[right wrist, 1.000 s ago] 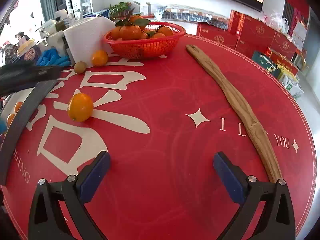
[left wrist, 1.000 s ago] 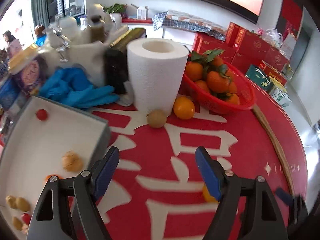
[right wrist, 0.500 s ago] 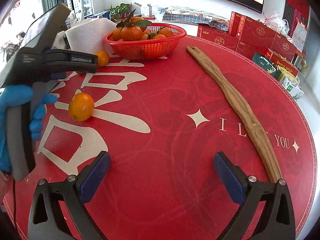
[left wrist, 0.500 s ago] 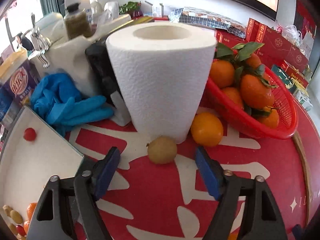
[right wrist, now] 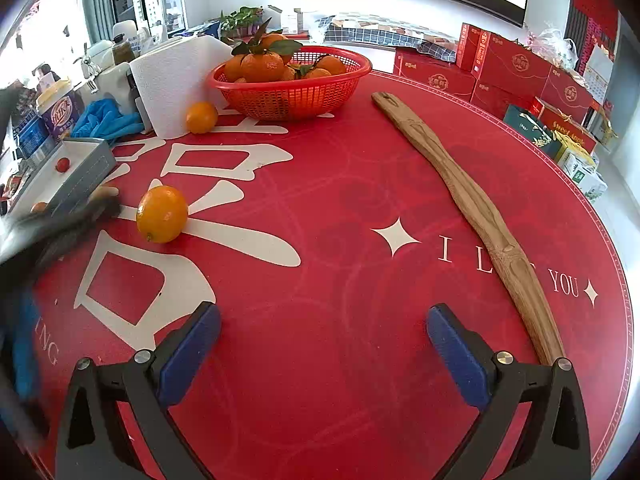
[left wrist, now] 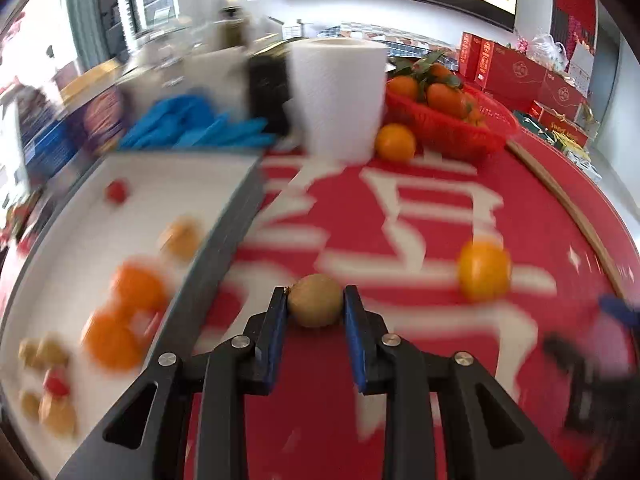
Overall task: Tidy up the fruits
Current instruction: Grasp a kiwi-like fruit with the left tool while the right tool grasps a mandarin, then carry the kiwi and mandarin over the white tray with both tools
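Left gripper (left wrist: 316, 306) clamps the kiwi (left wrist: 315, 305); carry it level toward the tray (left wrist: 224, 240) at nine o'clock. Right gripper (right wrist: 322, 344) gapes, idle.

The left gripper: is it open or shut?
Shut. The left gripper is clamped on a small brown fruit, with both blue pads pressed against its sides.

Bright daylight; left view motion-blurred, fisheye-warped edges.
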{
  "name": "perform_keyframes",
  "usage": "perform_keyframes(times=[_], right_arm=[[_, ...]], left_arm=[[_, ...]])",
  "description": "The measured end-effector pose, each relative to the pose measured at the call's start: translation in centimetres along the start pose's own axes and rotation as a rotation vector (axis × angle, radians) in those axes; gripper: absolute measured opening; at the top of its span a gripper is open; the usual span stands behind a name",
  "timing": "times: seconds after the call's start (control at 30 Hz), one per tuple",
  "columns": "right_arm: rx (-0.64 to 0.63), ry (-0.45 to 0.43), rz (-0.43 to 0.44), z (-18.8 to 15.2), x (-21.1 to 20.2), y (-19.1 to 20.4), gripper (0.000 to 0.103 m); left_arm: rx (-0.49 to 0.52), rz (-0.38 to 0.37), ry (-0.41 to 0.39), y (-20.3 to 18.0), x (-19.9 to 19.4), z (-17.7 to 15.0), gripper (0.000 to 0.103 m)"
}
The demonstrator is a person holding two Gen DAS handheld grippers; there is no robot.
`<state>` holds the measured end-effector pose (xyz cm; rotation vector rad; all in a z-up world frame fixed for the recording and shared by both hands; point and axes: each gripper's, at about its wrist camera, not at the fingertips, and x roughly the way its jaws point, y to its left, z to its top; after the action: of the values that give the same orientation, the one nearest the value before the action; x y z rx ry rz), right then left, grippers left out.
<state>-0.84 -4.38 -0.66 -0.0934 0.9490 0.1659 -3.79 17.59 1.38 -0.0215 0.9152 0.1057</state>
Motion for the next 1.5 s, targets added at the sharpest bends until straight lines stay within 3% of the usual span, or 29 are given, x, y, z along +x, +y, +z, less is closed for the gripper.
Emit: perform_keyframes(times=[0.2, 0.37, 0.53, 0.6, 0.67, 0.7, 0.9, 1.2, 1.5], right_arm=[[-0.022, 0.007, 0.018, 0.5, 0.2, 1.6, 0.103], [-0.122, 0.005, 0.089, 2.4, 1.2, 5.9, 0.103], [-0.135, 0.002, 0.122, 4.2, 2.4, 8.3, 0.101], [-0.146, -0.010, 0.103, 4.3, 2.4, 8.7, 0.083], [-0.161, -0.025, 0.112, 4.3, 1.8, 9.0, 0.040], [-0.166, -0.026, 0.117, 4.3, 1.5, 9.0, 0.036], [-0.106, -0.007, 0.183, 3.8, 0.9, 7.6, 0.036], [-0.066, -0.010, 0.190, 2.8, -0.9, 5.7, 0.036], [-0.107, -0.049, 0.225, 3.6, -3.2, 7.7, 0.036]], left_arm=[[-0.023, 0.015, -0.013, 2.0, -2.8, -3.9, 0.030], [-0.038, 0.016, -0.014, 2.1, -2.9, -4.1, 0.030], [-0.041, 0.015, -0.014, 2.3, -3.4, -4.6, 0.030], [-0.042, 0.014, -0.015, 2.4, -3.4, -4.6, 0.030], [-0.044, 0.012, -0.015, 2.4, -3.4, -4.6, 0.030], [-0.044, 0.012, -0.015, 2.4, -3.4, -4.6, 0.030], [-0.054, -0.001, -0.015, 2.6, -3.4, -4.6, 0.030], [-0.039, -0.045, -0.008, 2.8, -4.1, -5.0, 0.030], [-0.084, -0.055, -0.096, 6.0, -7.9, -3.1, 0.030]])
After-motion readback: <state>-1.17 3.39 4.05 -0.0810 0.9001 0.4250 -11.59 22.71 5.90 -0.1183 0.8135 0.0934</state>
